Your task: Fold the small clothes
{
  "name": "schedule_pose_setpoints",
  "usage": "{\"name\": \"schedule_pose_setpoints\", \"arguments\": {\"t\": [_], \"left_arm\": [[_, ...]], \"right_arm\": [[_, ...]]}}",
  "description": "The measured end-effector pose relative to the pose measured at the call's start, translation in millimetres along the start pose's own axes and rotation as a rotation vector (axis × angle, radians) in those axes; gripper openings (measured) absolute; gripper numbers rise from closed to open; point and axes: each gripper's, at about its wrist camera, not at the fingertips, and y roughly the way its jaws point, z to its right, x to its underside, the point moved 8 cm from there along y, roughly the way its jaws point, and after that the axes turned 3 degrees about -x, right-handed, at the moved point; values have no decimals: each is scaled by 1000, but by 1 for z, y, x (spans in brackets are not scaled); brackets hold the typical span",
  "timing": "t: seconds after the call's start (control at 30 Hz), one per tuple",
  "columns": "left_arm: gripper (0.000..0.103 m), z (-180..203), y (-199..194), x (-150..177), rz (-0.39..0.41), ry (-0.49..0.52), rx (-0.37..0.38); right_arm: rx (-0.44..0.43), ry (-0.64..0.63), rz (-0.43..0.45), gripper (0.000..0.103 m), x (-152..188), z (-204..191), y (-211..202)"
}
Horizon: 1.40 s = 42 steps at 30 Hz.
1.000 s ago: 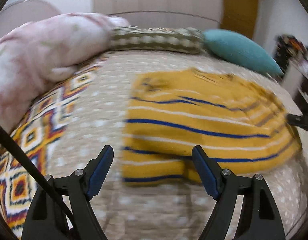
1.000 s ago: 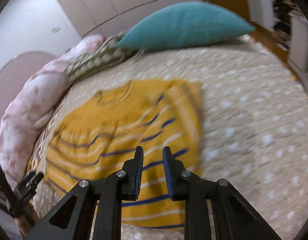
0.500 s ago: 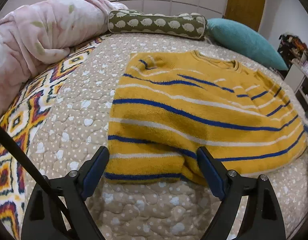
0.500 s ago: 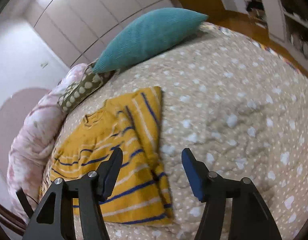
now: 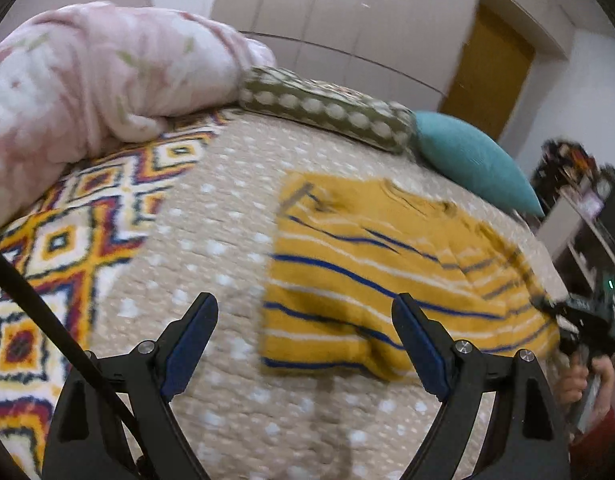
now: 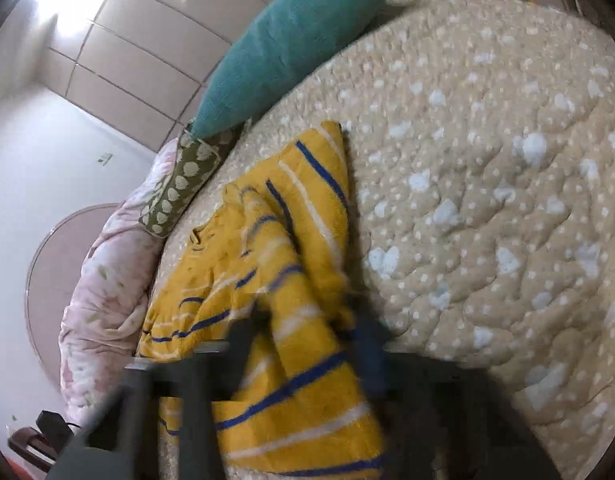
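Now I am holding 2 grippers over a bed covered by a beige quilt point(image 5: 211, 216) with pale spots, and the thing to fold is a mustard-yellow sweater point(image 5: 371, 276) with blue and white stripes, lying on that quilt with both side portions already turned in over its body. Taking the sweater as my landmark: a teal pillow point(image 5: 475, 164) lies beyond its collar end, a green pillow with pale dots point(image 5: 327, 108) sits beyond it next to the teal one, and a pink floral duvet point(image 5: 87, 84) is heaped well off to one side. My left gripper point(image 5: 305, 346) has its fingers spread wide, empty, hovering near the hem corner of the sweater without touching it. My right gripper point(image 6: 307, 340) is badly blurred; its fingers stand on either side of a raised ridge of sweater fabric at the opposite hem corner, but I cannot tell whether they are pinching it or merely straddling it. I judge the step in hand to be taking the hem at both corners to fold it up toward the collar. To do it well, I should pinch all layers at each corner, lift both sides evenly, keep the hem taut between my tools, and lay it squarely on the collar end.
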Motion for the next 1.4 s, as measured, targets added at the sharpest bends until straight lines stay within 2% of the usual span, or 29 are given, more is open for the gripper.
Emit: {"name": "schedule_pose_setpoints", "arguments": {"t": [0.13,0.33,0.43,0.53,0.63,0.77,0.87,1.0,1.2,1.27,1.3,1.33,1.4], "left_arm": [[88,-40,3,-8,3,-108,-53],[88,-84,3,-17,27,-213,-106],[88,-100,2,-18,29,-262,-108],[88,-115,3,-19,29,-305,-112],[88,-128,1,-21,33,-338,-123],[88,-146,2,-21,25,-389,-126],[88,-155,3,-21,19,-425,-117],[88,-157,3,-21,19,-441,-108],[88,-149,8,-20,6,-410,-104],[88,-147,9,-19,5,-408,-96],[88,-146,9,-19,6,-407,-92],[88,-145,9,-19,6,-406,-84],[88,-141,10,-19,9,-405,-66]], "right_arm": [[12,23,10,22,-3,-14,-7],[20,-124,34,21,-6,-107,-7],[12,-260,13,21,11,-174,13],[-2,-348,-38,21,37,-219,44],[9,-446,-119,21,78,-255,90],[68,-563,-205,21,125,-274,145],[104,-617,-229,21,146,-274,165],[143,-681,-234,21,157,-282,180],[175,-715,-240,21,164,-294,194],[186,-734,-250,26,169,-299,199],[176,-753,-270,29,173,-301,202],[146,-762,-289,36,175,-303,203],[4,-728,-345,44,177,-312,195]]}}
